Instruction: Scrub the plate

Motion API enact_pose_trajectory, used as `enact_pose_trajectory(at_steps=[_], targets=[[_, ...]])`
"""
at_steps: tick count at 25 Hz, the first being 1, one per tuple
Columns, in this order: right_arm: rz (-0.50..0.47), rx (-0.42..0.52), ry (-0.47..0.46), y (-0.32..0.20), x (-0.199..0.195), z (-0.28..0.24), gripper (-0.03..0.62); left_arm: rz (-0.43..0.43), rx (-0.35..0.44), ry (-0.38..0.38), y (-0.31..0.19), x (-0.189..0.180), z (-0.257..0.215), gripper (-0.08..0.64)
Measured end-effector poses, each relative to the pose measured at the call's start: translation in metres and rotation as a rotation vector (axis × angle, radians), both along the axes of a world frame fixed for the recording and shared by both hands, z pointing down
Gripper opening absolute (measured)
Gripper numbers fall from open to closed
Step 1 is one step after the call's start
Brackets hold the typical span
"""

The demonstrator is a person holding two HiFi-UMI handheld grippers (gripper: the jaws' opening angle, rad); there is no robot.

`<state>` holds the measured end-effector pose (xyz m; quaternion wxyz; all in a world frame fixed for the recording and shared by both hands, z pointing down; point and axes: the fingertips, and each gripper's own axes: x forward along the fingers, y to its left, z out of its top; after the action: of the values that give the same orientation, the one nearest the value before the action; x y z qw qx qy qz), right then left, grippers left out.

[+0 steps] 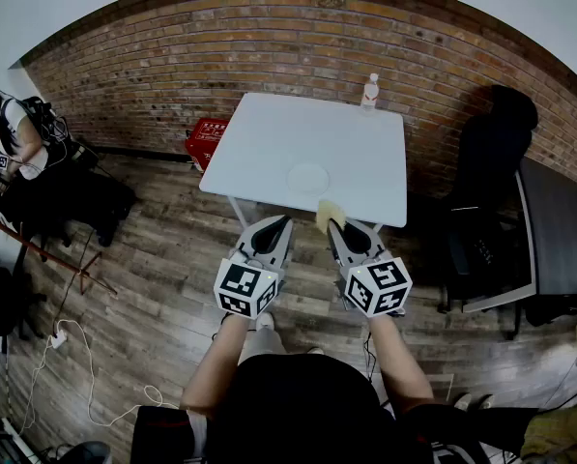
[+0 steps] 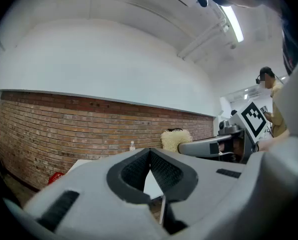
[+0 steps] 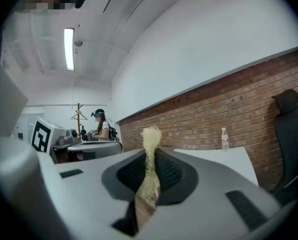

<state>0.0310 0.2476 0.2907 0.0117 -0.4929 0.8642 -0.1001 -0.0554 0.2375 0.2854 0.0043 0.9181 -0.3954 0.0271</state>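
Observation:
A white plate (image 1: 308, 178) lies on the white table (image 1: 259, 143), toward its near edge. My right gripper (image 1: 337, 225) hovers just short of the table's near edge, shut on a yellowish scrub pad (image 1: 329, 215) that sticks out past the jaws. The same scrub pad (image 3: 149, 169) shows pinched edge-on in the right gripper view. My left gripper (image 1: 284, 222) hangs beside it at the left, shut with nothing between its pads (image 2: 158, 171). In the left gripper view the right gripper's scrub pad (image 2: 175, 138) is at the right.
A clear water bottle (image 1: 369, 92) stands at the table's far edge by the brick wall. A red basket (image 1: 207, 140) sits on the wooden floor left of the table. A black office chair (image 1: 486, 182) and a dark desk (image 1: 559, 230) stand at the right. A person (image 1: 8, 133) sits far left.

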Motion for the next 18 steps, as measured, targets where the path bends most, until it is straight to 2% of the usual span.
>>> enact_pose_trajectory(at_steps=[13, 18], targets=[[-0.015, 0.001, -0.043, 0.011, 0.008, -0.007, 0.046, -0.013, 0.002, 0.020, 0.014, 0.005, -0.009, 0.017], [-0.030, -0.018, -0.038, 0.013, 0.007, 0.001, 0.046, -0.010, -0.023, 0.017, 0.017, 0.006, 0.001, 0.017]])
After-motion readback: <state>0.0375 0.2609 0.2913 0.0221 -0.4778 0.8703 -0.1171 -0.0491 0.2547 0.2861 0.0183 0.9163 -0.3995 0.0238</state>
